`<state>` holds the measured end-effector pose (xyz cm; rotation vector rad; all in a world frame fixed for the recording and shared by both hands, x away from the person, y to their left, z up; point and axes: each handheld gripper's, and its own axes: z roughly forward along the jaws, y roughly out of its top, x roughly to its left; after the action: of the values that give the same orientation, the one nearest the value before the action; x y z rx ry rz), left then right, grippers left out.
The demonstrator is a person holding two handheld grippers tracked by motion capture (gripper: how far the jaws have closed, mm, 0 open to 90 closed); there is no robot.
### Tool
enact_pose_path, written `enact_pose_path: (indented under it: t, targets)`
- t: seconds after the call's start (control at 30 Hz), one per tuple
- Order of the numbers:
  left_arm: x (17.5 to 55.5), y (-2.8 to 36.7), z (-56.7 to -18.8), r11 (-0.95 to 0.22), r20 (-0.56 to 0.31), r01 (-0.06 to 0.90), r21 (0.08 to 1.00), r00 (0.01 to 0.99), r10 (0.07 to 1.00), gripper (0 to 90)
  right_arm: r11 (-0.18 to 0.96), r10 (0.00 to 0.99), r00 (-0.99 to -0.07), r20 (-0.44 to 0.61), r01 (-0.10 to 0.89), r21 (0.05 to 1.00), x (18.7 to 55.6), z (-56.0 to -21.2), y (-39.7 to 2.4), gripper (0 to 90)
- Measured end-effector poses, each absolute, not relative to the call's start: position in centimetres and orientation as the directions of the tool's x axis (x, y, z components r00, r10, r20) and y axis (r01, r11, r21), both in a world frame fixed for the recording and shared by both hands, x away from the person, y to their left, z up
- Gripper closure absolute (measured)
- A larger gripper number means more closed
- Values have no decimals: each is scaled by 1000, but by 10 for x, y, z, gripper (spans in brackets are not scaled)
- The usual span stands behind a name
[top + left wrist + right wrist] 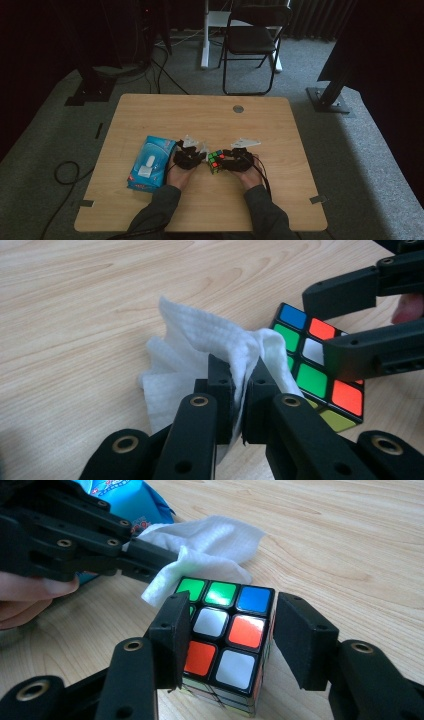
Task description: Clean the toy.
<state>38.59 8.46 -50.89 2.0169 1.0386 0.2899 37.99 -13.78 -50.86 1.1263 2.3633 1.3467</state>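
A scrambled Rubik's cube rests on the wooden table. My right gripper has its two pads against opposite sides of the cube, shut on it. A crumpled white tissue is pinched between the pads of my left gripper, which is shut on it. The tissue hangs against the cube's left side. The right gripper reaches in from the right in the left gripper view, and the left gripper reaches in from the left in the right gripper view.
A blue pack of wipes lies just left of my left hand. A round cable grommet sits near the table's far edge. A folding chair stands beyond the table.
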Motion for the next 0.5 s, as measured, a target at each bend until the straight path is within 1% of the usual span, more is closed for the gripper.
enact_pose_path:
  t: [0.13, 0.33, 0.5]
  targets:
    - [389, 81, -508, -334, -141, 556, 761, 644, 752, 854, 307, 698, -695, 174, 510, 803, 379, -507, -137, 512]
    - [386, 81, -508, -342, -142, 553, 760, 655, 742, 855, 310, 696, -697, 173, 509, 803, 380, -507, -140, 524]
    - [381, 80, -508, -345, -147, 553, 758, 661, 736, 856, 281, 731, -658, 178, 529, 801, 382, -507, -145, 524]
